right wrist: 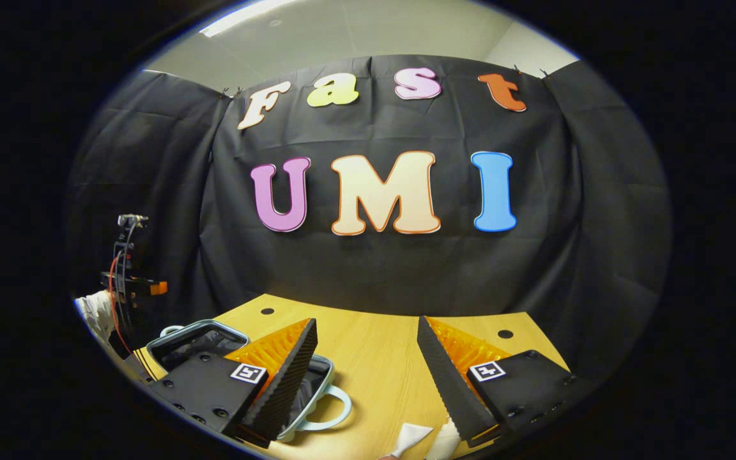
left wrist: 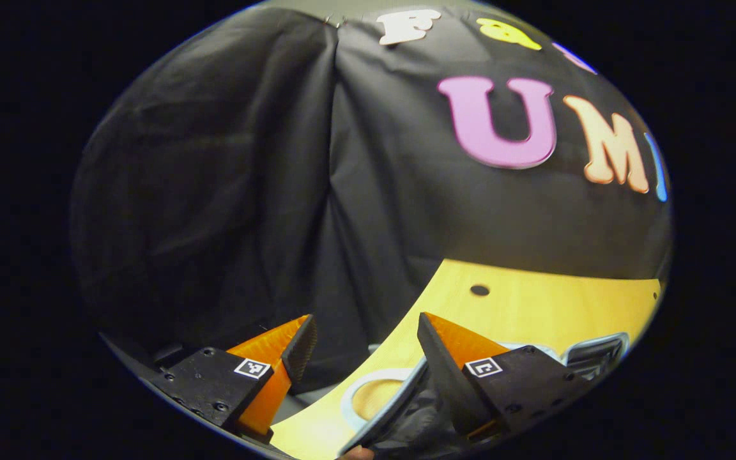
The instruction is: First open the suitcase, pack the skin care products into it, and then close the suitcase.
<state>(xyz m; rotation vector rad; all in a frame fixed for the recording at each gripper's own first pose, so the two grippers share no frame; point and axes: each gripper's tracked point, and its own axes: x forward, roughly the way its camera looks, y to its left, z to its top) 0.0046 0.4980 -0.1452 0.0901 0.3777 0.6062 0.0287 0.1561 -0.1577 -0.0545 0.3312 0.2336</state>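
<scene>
While the left claw [left wrist: 363, 348] hangs with its fingers apart over the wooden surface [left wrist: 553, 313], the suitcase [left wrist: 384, 399] lies just under its right finger, rim and pale handle showing. Fingers equally spread, the right claw [right wrist: 367, 351] has the suitcase [right wrist: 199, 338] at lower left and something white [right wrist: 414, 437] below.
</scene>
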